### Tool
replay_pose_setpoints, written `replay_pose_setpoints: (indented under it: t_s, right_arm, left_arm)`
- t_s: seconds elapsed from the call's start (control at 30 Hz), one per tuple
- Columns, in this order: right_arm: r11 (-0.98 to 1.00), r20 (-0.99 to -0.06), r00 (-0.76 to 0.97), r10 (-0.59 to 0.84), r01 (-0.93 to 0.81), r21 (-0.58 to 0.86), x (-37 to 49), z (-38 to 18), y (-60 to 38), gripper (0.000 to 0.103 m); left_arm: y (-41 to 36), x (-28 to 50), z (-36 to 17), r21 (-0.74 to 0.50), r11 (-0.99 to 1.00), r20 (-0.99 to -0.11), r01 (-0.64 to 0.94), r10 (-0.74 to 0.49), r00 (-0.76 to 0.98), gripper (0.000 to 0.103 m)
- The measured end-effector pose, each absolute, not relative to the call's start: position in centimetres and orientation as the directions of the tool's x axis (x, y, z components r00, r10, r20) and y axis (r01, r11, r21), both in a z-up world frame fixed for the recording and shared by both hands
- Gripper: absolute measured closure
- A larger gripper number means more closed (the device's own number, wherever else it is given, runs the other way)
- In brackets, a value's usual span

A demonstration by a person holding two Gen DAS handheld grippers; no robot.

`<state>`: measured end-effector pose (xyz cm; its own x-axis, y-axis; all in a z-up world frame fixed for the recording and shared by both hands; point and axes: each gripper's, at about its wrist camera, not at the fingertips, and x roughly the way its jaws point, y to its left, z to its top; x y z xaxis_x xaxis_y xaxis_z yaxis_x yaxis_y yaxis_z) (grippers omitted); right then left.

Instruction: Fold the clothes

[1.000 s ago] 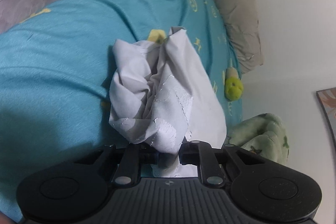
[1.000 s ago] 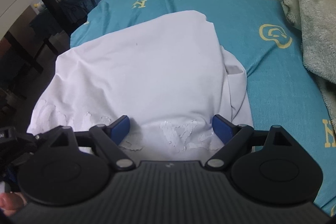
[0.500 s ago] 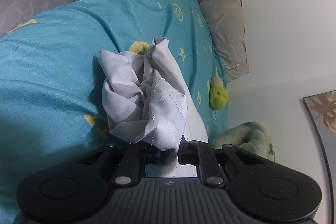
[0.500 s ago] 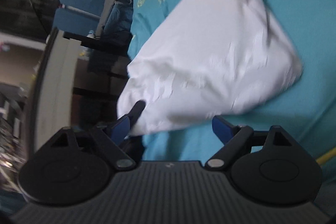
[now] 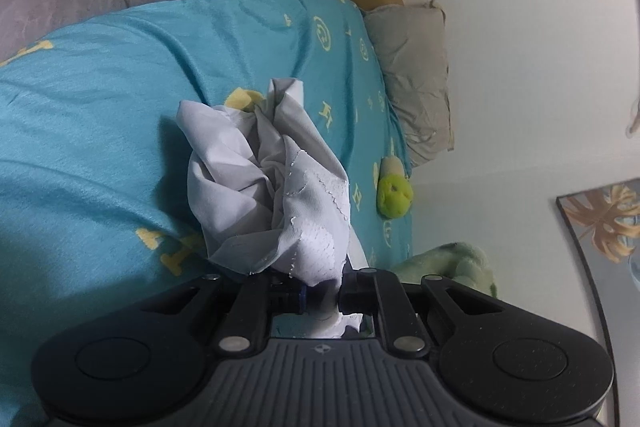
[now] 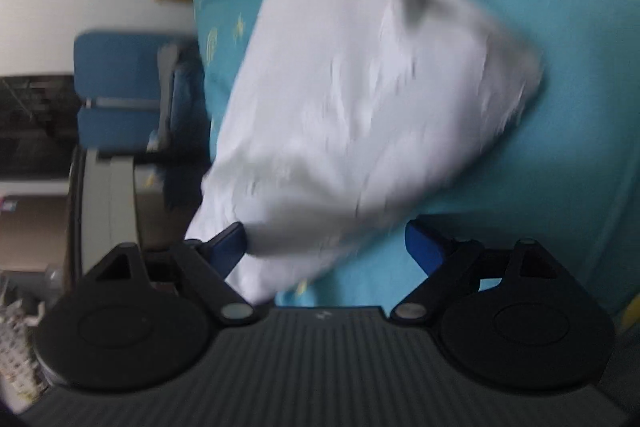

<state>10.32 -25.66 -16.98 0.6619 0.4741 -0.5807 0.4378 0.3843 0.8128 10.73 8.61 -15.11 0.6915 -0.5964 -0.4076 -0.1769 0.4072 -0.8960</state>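
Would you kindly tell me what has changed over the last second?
The right gripper swung away sideways, open throughout; the white garment now sits tilted and blurred in its view. The left gripper stays clamped on the bunched garment above the teal bedspread.

Matt white cloth garment (image 5: 276, 195) — wrinkled.

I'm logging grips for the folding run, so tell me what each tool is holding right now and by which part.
The left tool is shut on a bunched edge of the white garment. The right tool is open, holding nothing.
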Motion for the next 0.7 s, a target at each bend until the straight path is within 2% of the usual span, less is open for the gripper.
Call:
replay_pose_setpoints:
  t_s: [0.13,0.2,0.23,0.27,0.3,0.33,0.4,0.5,0.7]
  right_arm:
    - [0.36,-0.565,0.729,0.386,0.445,0.82,9.5,-16.7,-26.3,0.014]
    - [0.322,-0.56,0.758,0.335,0.467,0.824,8.9,-16.9,-27.1,0.024]
    - [0.308,-0.565,0.756,0.332,0.479,0.822,8.9,-17.1,-27.4,0.034]
    - [0.299,-0.57,0.747,0.342,0.489,0.819,9.1,-17.3,-27.6,0.049]
    - [0.294,-0.576,0.737,0.354,0.497,0.817,9.3,-17.4,-27.7,0.057]
    - [0.297,-0.577,0.733,0.36,0.496,0.816,9.4,-17.3,-27.5,0.07]
    - [0.332,-0.555,0.758,0.343,0.455,0.826,9.0,-15.5,-27.2,0.079]
    - [0.343,-0.5,0.802,0.327,0.393,0.853,7.8,-12.4,-27.0,0.081]
    - [0.309,-0.42,0.85,0.317,0.326,0.894,6.4,-5.6,-29.2,0.081]
  left_arm:
    - [8.8,10.5,-14.8,-0.901,0.403,-0.389,-0.158,-0.593,0.705,0.09]
    - [9.0,10.3,-14.6,-0.905,0.397,-0.38,-0.154,-0.59,0.712,0.091]
    - [9.0,10.1,-14.5,-0.907,0.393,-0.376,-0.154,-0.588,0.716,0.091]
    - [9.1,10.0,-14.2,-0.907,0.392,-0.374,-0.151,-0.588,0.717,0.091]
    - [9.1,9.9,-14.0,-0.907,0.395,-0.372,-0.146,-0.589,0.717,0.091]
    - [9.1,9.7,-13.7,-0.909,0.391,-0.366,-0.141,-0.592,0.718,0.091]
    - [9.2,9.4,-12.9,-0.914,0.384,-0.353,-0.129,-0.598,0.72,0.091]
    - [9.4,9.0,-11.0,-0.92,0.374,-0.336,-0.114,-0.607,0.72,0.091]
    - [7.4,8.2,-2.7,-0.914,0.405,-0.321,-0.041,-0.656,0.683,0.091]
